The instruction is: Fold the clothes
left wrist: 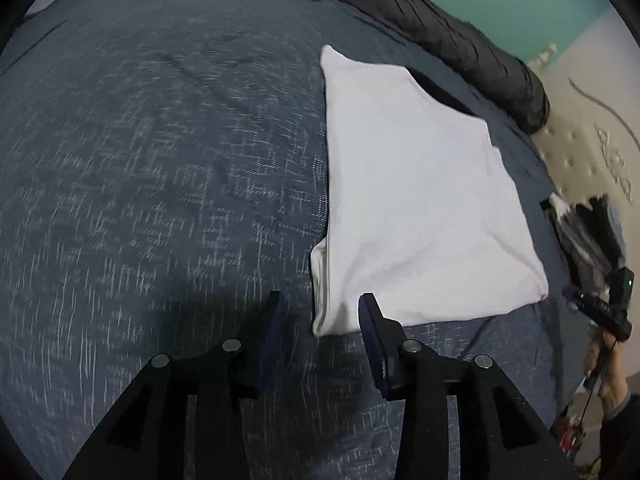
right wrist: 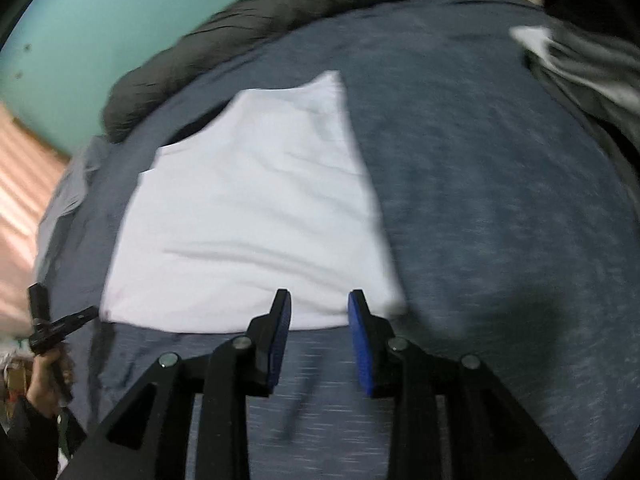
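White garment lies part-folded on bed; left gripper and right gripper jaws apart, empty; final folds likely remain.

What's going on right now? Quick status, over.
Left gripper open, empty, at the near edge of the white garment. Right gripper open, empty, same edge. Garment lies partly folded, flat on blue bedspread. Nothing blocking.

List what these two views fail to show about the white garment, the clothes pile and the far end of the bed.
- White garment: folded, so its type and layers stay hidden in both views; the right wrist view is motion-blurred.
- Clothes pile: cut off by the right wrist view's edge, blurred; items uncountable.
- Dark quilt: hides the bed's far edge in the left wrist view.
- Blue bedspread: weave smeared by blur.
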The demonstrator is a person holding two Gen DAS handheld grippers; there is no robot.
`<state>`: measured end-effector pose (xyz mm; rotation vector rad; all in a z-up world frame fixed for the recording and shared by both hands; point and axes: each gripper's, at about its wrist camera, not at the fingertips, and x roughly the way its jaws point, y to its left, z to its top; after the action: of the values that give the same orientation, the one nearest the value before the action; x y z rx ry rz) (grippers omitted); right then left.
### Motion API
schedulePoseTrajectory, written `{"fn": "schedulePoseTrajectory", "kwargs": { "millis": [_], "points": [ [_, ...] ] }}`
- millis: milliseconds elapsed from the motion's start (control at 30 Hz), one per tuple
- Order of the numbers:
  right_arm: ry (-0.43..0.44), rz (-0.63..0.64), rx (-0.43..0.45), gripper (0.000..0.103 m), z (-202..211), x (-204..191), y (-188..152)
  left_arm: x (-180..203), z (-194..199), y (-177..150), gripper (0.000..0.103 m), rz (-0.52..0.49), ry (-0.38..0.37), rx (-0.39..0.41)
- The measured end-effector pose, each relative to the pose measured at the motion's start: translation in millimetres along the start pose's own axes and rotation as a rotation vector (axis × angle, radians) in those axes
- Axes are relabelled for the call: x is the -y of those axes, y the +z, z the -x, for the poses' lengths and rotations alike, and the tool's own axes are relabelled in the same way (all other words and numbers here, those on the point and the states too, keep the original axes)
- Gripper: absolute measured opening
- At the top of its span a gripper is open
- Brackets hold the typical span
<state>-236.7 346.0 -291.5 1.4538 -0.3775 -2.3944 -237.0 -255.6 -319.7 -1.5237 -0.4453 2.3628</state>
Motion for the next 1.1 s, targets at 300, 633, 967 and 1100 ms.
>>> {"fn": "schedulePoseTrajectory", "kwargs": {
  "millis": [300,633,967,1100],
  "points": [
    [0.129,0.15,-0.074,0.016,-58.7,-127.7,-11.6,25.4,12.4,-31.4,0.043,0.049,-0.003,0.082],
    [0.025,0.175,-0.133,0.015,-133.2,-181.6,-20.0,69.1,-59.8,-15.5,0.047,0.07,-0.05,0.113],
    [-0.044,0.21,-0.189,0.015,-150.4,-180.7,-55.8,64.5,-50.4,-24.1,0.048,0.056,-0.055,0.134],
    [-0.024,0.201,-0.161,0.015,-138.3,-178.9,-62.7,69.5,-48.1,-26.9,0.049,0.049,-0.066,0.137]
  ]
}}
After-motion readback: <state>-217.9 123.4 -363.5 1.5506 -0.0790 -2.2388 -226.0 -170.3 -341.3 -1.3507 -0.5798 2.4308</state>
